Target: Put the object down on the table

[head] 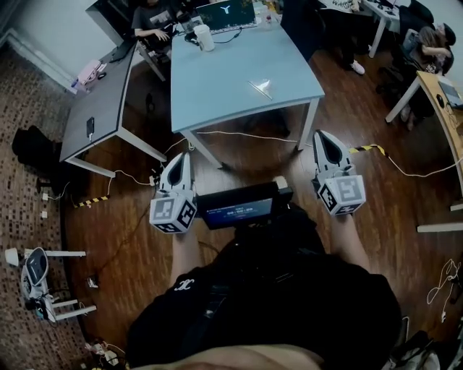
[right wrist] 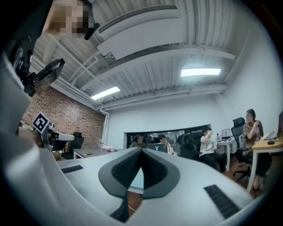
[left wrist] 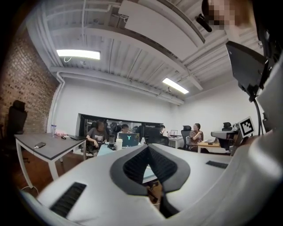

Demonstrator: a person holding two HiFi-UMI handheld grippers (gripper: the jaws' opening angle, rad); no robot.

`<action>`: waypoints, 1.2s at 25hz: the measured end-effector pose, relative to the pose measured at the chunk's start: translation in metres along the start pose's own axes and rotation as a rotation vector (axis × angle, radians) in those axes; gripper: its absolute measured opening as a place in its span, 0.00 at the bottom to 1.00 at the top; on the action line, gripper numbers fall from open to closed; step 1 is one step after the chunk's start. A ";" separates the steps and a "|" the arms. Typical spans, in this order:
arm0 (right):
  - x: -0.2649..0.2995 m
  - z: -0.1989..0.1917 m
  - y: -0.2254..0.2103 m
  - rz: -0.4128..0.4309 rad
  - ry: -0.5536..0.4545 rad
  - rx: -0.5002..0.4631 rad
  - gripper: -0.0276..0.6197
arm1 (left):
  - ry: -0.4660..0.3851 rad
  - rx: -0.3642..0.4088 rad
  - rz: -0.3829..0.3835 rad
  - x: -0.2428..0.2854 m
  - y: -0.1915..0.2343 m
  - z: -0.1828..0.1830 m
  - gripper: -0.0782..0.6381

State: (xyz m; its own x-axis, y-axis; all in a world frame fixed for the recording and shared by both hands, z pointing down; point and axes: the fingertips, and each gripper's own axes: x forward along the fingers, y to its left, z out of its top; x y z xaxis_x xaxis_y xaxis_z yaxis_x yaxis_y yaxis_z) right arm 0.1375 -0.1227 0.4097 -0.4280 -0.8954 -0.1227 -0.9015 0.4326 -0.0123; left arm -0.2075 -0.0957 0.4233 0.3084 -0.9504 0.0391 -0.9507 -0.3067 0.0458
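A small thin shiny object [head: 261, 88] lies on the light blue table [head: 239, 79], toward its near right part; what it is I cannot tell. Both grippers hang in the air over the wooden floor, short of the table's near edge. My left gripper [head: 180, 156] is shut with nothing between its jaws. My right gripper [head: 323, 136] is shut and empty too. In the left gripper view the dark pads [left wrist: 148, 148] meet at the tip, and in the right gripper view the gripper's tip [right wrist: 142, 151] is also shut. Both point level toward the table.
A laptop [head: 226, 14] and a white cup [head: 205, 37] stand at the blue table's far end, where people sit. A grey desk [head: 98, 101] with a phone [head: 90, 128] stands to the left. Cables cross the floor. A screen device [head: 239, 209] hangs at the person's chest.
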 end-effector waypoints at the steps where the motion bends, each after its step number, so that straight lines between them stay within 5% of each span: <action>1: -0.013 0.005 0.010 0.009 -0.004 -0.013 0.01 | 0.004 -0.004 0.002 -0.014 -0.002 0.000 0.09; 12: -0.087 0.052 0.028 0.029 -0.090 -0.026 0.01 | -0.033 0.015 0.025 -0.090 -0.043 0.027 0.09; 18: -0.112 0.067 -0.014 -0.007 -0.102 -0.032 0.01 | -0.031 0.028 0.045 -0.099 -0.082 0.035 0.10; 30: -0.114 0.086 -0.024 0.079 -0.140 -0.078 0.01 | -0.039 0.051 0.095 -0.102 -0.110 0.038 0.10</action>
State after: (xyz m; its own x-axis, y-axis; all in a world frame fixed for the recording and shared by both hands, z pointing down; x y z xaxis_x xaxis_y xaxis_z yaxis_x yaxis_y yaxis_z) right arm 0.2137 -0.0222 0.3387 -0.4892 -0.8334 -0.2570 -0.8702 0.4863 0.0796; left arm -0.1352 0.0332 0.3765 0.2166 -0.9763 0.0023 -0.9762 -0.2166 -0.0067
